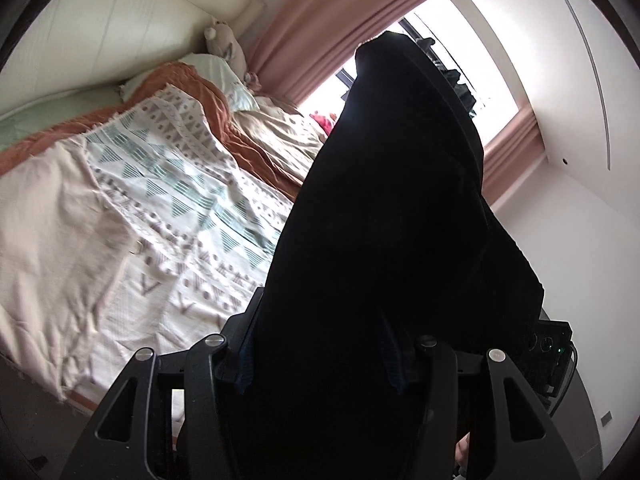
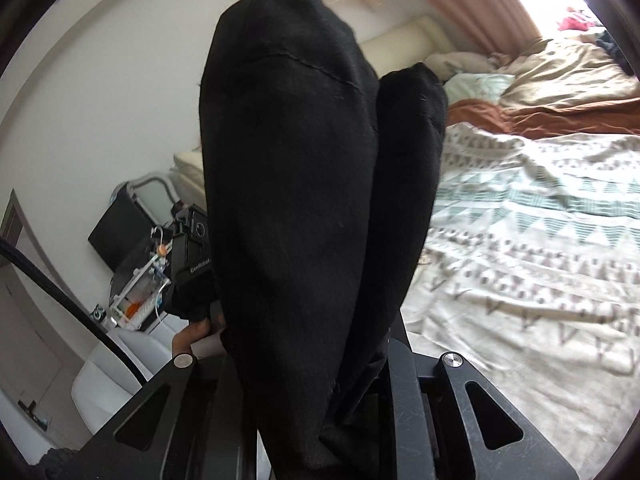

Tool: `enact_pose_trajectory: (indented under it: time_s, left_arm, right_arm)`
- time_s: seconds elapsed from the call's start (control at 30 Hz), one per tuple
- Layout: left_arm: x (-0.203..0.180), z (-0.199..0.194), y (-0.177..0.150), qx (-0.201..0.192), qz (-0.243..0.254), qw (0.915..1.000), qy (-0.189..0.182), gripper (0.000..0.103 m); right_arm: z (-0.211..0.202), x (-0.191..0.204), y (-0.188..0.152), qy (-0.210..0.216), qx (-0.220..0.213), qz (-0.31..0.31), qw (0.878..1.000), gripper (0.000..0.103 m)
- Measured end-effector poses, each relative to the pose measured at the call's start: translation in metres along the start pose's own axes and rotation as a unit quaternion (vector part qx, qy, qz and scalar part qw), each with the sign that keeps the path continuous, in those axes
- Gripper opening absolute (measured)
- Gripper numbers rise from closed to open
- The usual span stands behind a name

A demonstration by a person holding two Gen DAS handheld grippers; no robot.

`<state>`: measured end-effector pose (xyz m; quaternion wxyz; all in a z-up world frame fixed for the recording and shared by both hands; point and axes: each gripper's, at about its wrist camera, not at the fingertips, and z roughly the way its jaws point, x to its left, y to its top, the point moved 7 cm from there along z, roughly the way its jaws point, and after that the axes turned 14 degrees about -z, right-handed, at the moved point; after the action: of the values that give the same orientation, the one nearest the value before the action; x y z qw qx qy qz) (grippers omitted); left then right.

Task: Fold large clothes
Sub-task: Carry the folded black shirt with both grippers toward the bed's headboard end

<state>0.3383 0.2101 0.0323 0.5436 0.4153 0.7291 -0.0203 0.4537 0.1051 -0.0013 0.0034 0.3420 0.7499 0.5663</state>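
A black garment is bunched between the jaws of my left gripper and draped over both fingers, hiding them; only the blue pads show low at its sides. My left gripper is shut on it, held above the bed's near edge. The same black garment wraps the fingers of my right gripper, which is shut on it too. In the right wrist view the left gripper's body and the hand holding it show just left of the cloth.
The bed carries a white blanket with teal and brown triangles, a rust sheet, beige bedding and pillows. A soft toy sits by pink curtains. A cluttered bedside stand is on the left.
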Motion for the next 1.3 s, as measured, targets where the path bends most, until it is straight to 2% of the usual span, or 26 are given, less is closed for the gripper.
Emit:
enact_pose_trajectory:
  time_s: [0.3,0.53,0.73,0.93,1.07,1.3]
  left_arm:
    - [0.051,-0.069,0.056,-0.044,-0.003,0.9987,0.027,0.052]
    - [0.084,-0.126,0.094,-0.084,-0.004,0.9938,0.073,0.052]
    - [0.121,-0.157,0.117,-0.113,-0.021,0.9874,0.109,0.052]
    - [0.149,-0.166,0.135,-0.122,-0.039,0.9822,0.138,0.052]
    - [0.165,-0.153,0.151,-0.117,-0.042,0.9792,0.16,0.052]
    - [0.2,-0.091,0.182,-0.09,-0.057,0.9768,0.186,0.052]
  right_arm:
    - [0.108,0.034,0.03,0.044,0.018,-0.009,0.999,0.014]
    - [0.188,0.059,0.044,0.095,0.031,0.001,0.995,0.014]
    - [0.258,0.077,0.054,0.137,0.045,0.014,0.989,0.014]
    - [0.313,0.074,0.059,0.178,0.052,0.041,0.982,0.015]
    - [0.343,0.06,0.064,0.193,0.055,0.071,0.977,0.015]
    - [0.385,-0.004,0.069,0.195,0.051,0.131,0.971,0.015]
